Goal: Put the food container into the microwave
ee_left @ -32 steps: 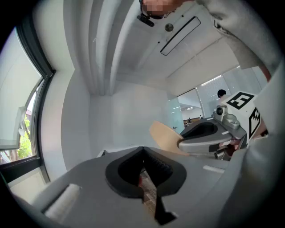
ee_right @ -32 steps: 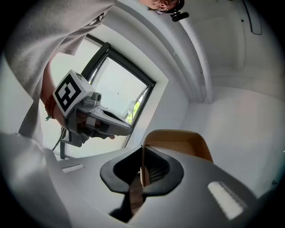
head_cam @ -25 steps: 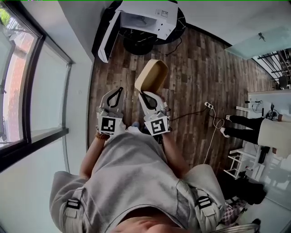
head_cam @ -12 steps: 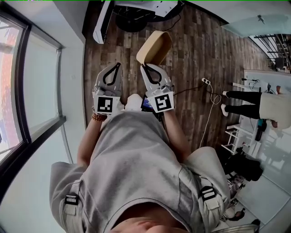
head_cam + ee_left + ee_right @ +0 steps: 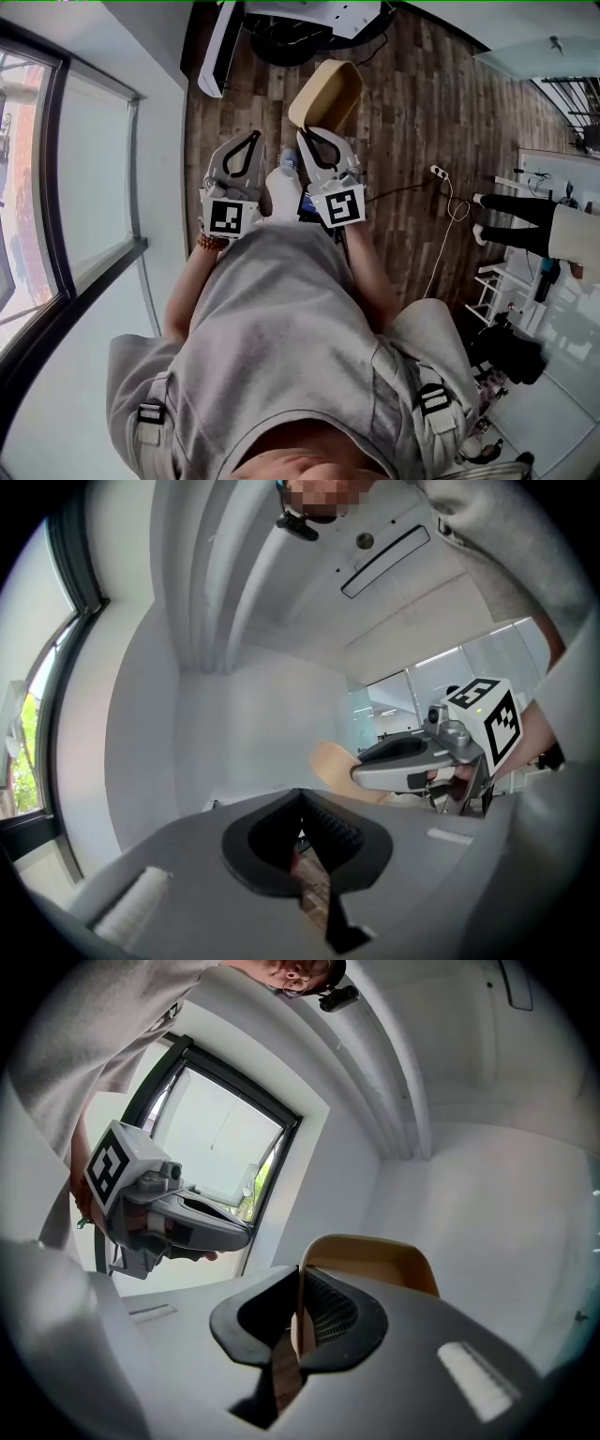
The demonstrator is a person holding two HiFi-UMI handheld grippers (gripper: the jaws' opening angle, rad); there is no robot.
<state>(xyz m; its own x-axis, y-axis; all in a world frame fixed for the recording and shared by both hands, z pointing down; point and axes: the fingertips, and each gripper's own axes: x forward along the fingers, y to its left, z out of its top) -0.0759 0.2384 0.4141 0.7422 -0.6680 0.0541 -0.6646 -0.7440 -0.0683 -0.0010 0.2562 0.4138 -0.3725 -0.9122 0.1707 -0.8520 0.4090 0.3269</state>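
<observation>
The tan paper food container (image 5: pixel 325 94) was up in the air, above the wood plank floor (image 5: pixel 403 103) and a short way in front of the person's chest. The right gripper (image 5: pixel 311 137) held it by one side wall, with both jaws pressed flat against that thin wall. The container's open side tilted towards the window (image 5: pixel 84 187). Just to its left was the left gripper (image 5: pixel 250 137), close alongside but not touching the container. Its jaws were closed together with nothing between them. Both grippers pointed away from the person's grey shirt (image 5: pixel 281 328). Farther ahead stood the white microwave (image 5: pixel 314 11) on a dark round stand (image 5: pixel 281 42), well apart from the container. Its door (image 5: pixel 217 52) hung open towards the window side. A white cable (image 5: pixel 441 234) trailed across the floor to the right.
</observation>
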